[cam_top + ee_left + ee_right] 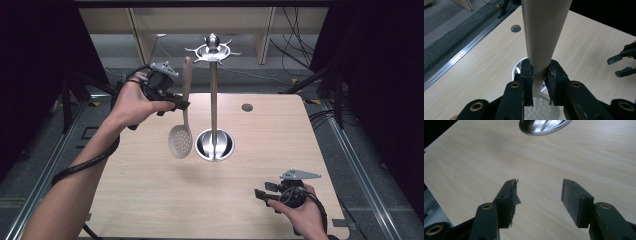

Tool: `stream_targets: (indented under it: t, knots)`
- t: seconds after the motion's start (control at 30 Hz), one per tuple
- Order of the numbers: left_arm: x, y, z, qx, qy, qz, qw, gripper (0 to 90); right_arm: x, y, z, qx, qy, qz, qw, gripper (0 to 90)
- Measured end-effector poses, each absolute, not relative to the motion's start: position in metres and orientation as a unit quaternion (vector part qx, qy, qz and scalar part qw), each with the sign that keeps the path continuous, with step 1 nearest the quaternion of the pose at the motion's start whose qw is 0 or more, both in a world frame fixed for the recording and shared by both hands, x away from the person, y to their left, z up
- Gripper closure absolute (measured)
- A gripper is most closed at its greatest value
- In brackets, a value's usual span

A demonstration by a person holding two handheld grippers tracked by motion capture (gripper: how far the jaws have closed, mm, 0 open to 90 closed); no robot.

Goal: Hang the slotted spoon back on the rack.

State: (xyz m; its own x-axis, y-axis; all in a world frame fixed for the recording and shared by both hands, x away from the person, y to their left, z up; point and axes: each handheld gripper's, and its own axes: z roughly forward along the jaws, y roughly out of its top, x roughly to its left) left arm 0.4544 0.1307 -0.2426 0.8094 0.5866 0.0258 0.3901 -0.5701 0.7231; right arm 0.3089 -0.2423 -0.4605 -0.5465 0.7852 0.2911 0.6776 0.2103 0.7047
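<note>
Left gripper [183, 105] clamped on the slotted spoon's [183, 120] handle, right gripper [261, 194] idle with jaws wide apart.

The left gripper's jaws pinch the beige handle about midway, where the broad upper part necks down to the thin stem, and the spoon hangs upright in the air just left of the steel utensil stand [214, 100], perforated bowl low beside the stand's round base, handle tip up near the hook ring on top. It looks like light, stiff plastic with a smooth, maybe slick surface, so a grip on the narrow neck seems right: the taper above should stop it sliding down. The right gripper sits low over the wooden table [150, 200], well in front of the stand.
</note>
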Motion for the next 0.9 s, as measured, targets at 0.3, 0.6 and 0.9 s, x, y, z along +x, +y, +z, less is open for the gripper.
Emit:
stream_targets:
  t: [0.3, 0.6, 0.9]
  knots:
    - [0.4563, 0.1287, -0.242, 0.877, 0.278, 0.131, 0.369, 75.7, 0.3092, -0.2417, -0.4613, 0.472, 0.772, 0.421, 0.054, 46.9]
    - [0.4589, 0.1278, -0.2431, 0.879, 0.277, 0.127, 0.366, 75.7, 0.3091, -0.2423, -0.4612, 0.474, 0.772, 0.419, 0.057, 46.9]
    - [0.4612, 0.1237, -0.2433, 0.881, 0.277, 0.127, 0.362, 75.7, 0.3091, -0.2426, -0.4612, 0.474, 0.772, 0.42, 0.058, 46.9]
